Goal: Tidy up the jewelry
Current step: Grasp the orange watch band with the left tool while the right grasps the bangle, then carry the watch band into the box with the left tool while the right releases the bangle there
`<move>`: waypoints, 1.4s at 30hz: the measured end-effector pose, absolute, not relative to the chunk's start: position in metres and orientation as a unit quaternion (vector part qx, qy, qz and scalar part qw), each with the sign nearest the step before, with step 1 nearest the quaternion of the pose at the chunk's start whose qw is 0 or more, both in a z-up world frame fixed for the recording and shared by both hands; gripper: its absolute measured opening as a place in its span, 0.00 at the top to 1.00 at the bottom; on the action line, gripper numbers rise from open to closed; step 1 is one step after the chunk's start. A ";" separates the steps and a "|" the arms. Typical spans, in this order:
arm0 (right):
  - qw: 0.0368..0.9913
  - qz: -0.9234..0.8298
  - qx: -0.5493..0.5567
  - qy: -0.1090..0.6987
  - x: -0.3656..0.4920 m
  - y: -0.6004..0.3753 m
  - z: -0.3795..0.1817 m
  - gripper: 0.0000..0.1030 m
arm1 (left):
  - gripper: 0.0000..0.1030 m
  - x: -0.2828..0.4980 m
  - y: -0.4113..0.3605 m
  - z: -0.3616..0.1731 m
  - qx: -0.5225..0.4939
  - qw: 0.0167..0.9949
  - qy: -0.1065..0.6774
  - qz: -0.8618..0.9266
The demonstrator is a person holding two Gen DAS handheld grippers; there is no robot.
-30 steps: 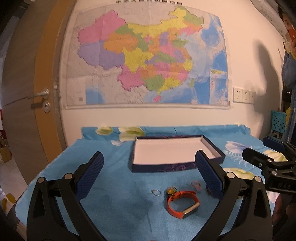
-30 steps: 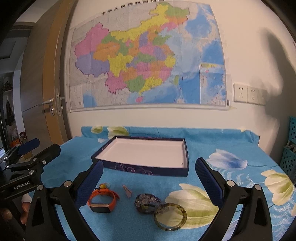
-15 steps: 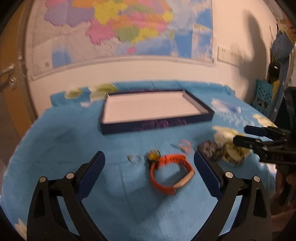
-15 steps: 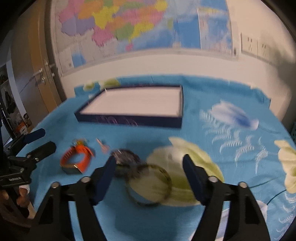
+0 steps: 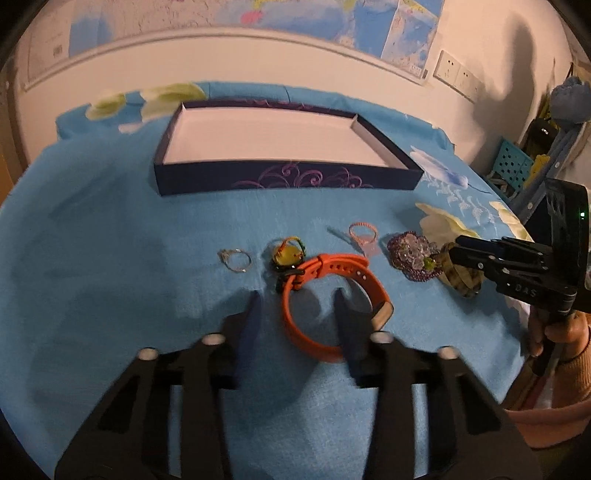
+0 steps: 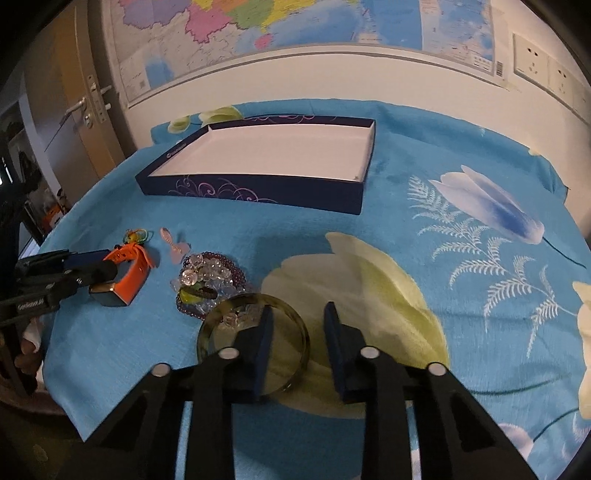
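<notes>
Over the blue cloth both claws are straddling picks, jaws part-spread — left gripper (image 5: 295, 306) around the orange watch band (image 5: 332, 295), right gripper (image 6: 297, 325) around the green bangle (image 6: 255, 332) — next squeezing, then carrying to the tray (image 6: 255, 192).

Blue floral tablecloth (image 6: 461, 236); wall map (image 6: 295, 26); white sockets (image 6: 532, 62); wooden door (image 6: 70, 107), lever handle (image 6: 79, 107); perforated blue crate (image 5: 513, 166).

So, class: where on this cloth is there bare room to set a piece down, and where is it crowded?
Free: the white floor of the box, and the cloth left of the silver ring. Crowded: the row from that ring past the orange band and bead bracelet to the green bangle, with each claw over a piece.
</notes>
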State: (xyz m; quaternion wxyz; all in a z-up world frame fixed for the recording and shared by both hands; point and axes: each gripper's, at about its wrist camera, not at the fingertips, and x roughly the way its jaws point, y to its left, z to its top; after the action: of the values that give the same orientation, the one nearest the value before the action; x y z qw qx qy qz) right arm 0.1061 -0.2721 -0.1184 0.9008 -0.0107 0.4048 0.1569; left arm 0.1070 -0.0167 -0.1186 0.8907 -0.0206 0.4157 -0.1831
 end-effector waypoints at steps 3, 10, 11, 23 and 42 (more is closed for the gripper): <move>0.898 0.161 -0.023 0.408 0.108 -0.271 -0.117 0.90 | 0.82 0.108 -0.020 -0.118 -0.008 0.888 0.422 -0.183; 0.898 0.172 -0.011 0.405 0.105 -0.280 -0.108 0.94 | 0.94 0.106 -0.021 -0.108 0.003 0.888 0.416 -0.196; 0.899 0.173 -0.007 0.402 0.104 -0.282 -0.105 0.94 | 0.94 0.104 -0.020 -0.105 0.003 0.889 0.411 -0.201; 0.915 0.201 0.019 0.350 0.130 -0.275 -0.063 0.94 | 0.94 0.121 -0.006 -0.060 -0.017 0.902 0.365 -0.228; 0.927 0.170 0.003 0.333 0.267 -0.249 -0.043 0.94 | 0.94 0.251 -0.001 -0.025 -0.014 0.922 0.328 -0.207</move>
State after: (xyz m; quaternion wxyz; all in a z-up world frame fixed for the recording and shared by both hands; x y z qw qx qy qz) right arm 0.2671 -0.2486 -0.0433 0.9274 0.0035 0.3328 0.1705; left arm 0.2511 -0.0013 -0.0250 0.9217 -0.0144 0.3278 -0.2071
